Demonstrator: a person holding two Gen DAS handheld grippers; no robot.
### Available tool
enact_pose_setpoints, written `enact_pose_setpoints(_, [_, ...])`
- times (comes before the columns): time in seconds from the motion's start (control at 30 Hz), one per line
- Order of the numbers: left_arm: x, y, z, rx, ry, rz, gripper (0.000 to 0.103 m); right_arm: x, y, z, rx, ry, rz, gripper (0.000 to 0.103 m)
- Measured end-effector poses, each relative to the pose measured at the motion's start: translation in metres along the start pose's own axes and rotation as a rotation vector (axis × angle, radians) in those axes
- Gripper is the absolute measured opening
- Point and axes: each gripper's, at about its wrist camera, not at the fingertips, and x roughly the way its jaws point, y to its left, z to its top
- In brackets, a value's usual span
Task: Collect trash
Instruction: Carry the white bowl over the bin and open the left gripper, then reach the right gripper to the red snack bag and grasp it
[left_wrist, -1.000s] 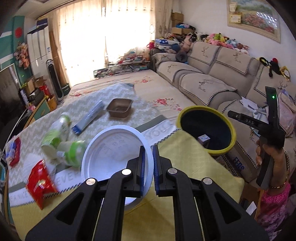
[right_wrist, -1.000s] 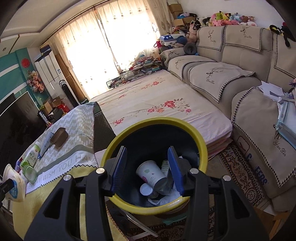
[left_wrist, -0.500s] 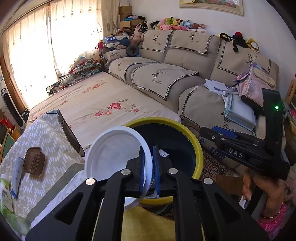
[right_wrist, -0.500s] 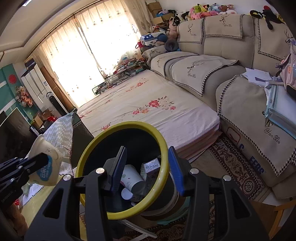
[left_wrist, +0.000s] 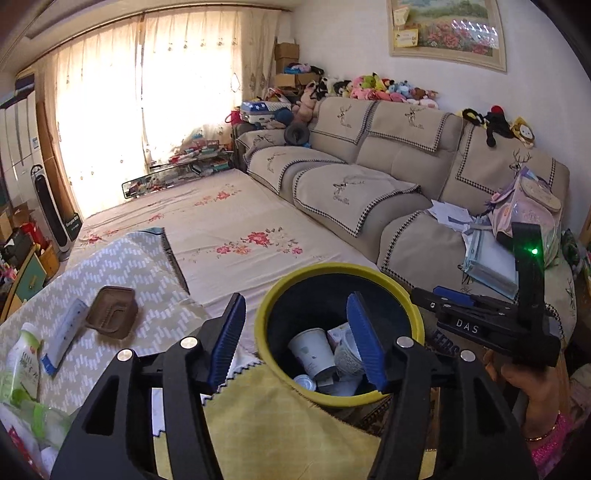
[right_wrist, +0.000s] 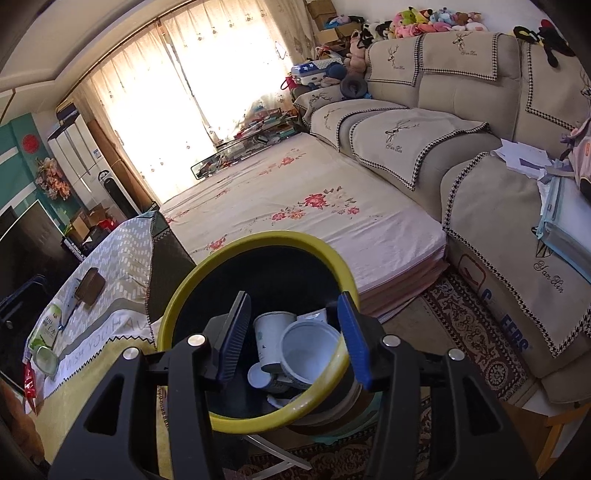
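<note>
The black trash bin with a yellow rim (left_wrist: 321, 267) stands just past the table's edge, holding a paper cup (left_wrist: 312, 350) and a white plastic bowl (right_wrist: 310, 347). Right above it, my left gripper (left_wrist: 295, 306) has its jaws opening with nothing between the pads. My right gripper (right_wrist: 293, 299) hovers over the bin rim (right_wrist: 258, 238), jaws apart and opening a little, pressing on nothing. In the left wrist view the right gripper (left_wrist: 424, 293) sits at the bin's right side. On the table lie a brown tray (left_wrist: 112, 312), a blue-white tube (left_wrist: 62, 343), a green bottle (left_wrist: 22, 365) and a red wrapper (left_wrist: 14, 439).
The table (left_wrist: 266, 424) wears a yellow cloth near me and a patterned one further off. A flowered mattress (left_wrist: 240, 229) lies on the floor behind the bin, a beige sofa (left_wrist: 369, 184) beyond it, a rug (right_wrist: 472, 332) to the right. A person's hand (left_wrist: 532, 387) holds the right gripper.
My left gripper carried the white bowl from the table to over the bin, then opened; the bowl now lies inside the bin. The right gripper drifted slightly.
</note>
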Motion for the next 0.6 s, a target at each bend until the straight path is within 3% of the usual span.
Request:
enact_pose_setpoints(0.23, [-0.071, 0.073, -0.020, -0.087, -0.083, 0.115, 0.058, 0.004, 0.061, -0.006, -0.121, 0.041, 0.077, 0.048])
enact_pose_setpoints(0.6, [-0.179, 0.217, -0.068, -0.244, -0.192, 0.416, 0.060, 0.012, 0.206, -0.038, -0.386, 0.139, 0.267, 0.049])
